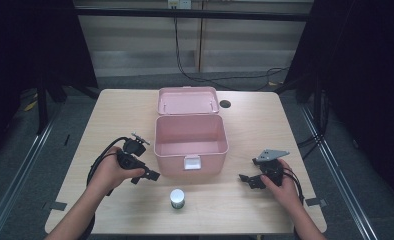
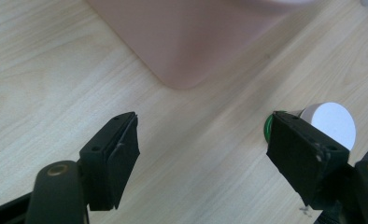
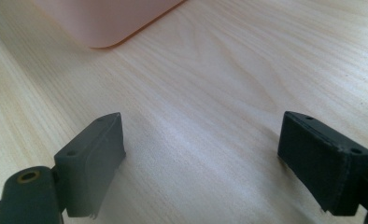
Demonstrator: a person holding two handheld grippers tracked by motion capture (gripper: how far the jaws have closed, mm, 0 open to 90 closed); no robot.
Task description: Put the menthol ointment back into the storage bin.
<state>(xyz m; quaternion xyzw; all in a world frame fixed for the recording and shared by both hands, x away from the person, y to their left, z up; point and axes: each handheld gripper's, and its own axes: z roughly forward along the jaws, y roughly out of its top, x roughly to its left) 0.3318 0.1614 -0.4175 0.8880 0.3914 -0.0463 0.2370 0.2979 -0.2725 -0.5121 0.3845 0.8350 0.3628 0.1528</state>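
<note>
Pale wood table [image 1: 110, 115] carries an open pink box [image 1: 191, 145]. Small white-capped jar [image 1: 177, 198] stands just in front of the box, untouched. Left gripper [image 1: 146, 176] is spread wide beside the jar; right gripper [image 1: 247, 179] likewise empty. Risk: an off-centre approach clips and topples the jar.

Left hand-held gripper [image 1: 146, 176], right hand-held gripper [image 1: 247, 180] jaws spread.

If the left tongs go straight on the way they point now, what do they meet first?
Probably bare table; the left tongs aim between the pink plastic box and the small white-capped jar, which sits beside one jaw.
</note>
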